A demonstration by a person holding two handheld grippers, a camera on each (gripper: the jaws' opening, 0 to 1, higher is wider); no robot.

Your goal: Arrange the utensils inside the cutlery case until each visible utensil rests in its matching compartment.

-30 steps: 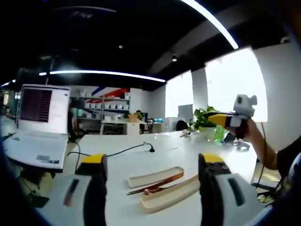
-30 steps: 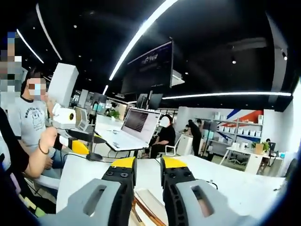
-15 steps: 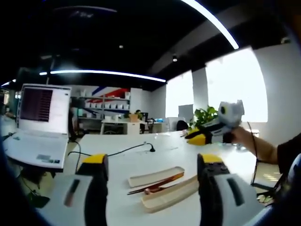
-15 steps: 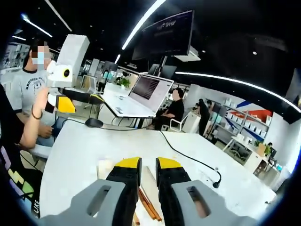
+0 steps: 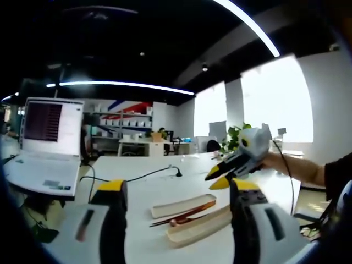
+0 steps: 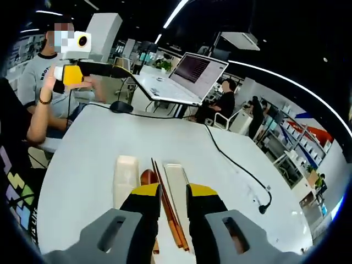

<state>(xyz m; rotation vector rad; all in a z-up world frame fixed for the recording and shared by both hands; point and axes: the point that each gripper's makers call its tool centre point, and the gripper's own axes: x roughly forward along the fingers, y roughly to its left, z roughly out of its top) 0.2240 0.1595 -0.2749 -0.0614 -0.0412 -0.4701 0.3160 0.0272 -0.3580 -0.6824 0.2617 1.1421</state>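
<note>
- A large white table [image 5: 165, 184] fills the foreground, curving away toward the back of the room
- An open laptop [image 5: 44, 144] sits at the table's far left in the left gripper view, its screen lit
- A black cable [image 6: 231, 162] runs across the tabletop to a small plug end
- The ceiling [image 5: 137, 38] is dark, crossed by long bright light strips [image 5: 245, 22]
- Big bright windows [image 5: 275, 102] stand along the right wall
- A leafy green plant [image 5: 234, 137] stands by the windows
- White shelves [image 5: 118, 124] line the back wall, with desks and chairs in front of them
- A white pillar [image 6: 104, 33] rises at the room's far side in the right gripper view
</note>
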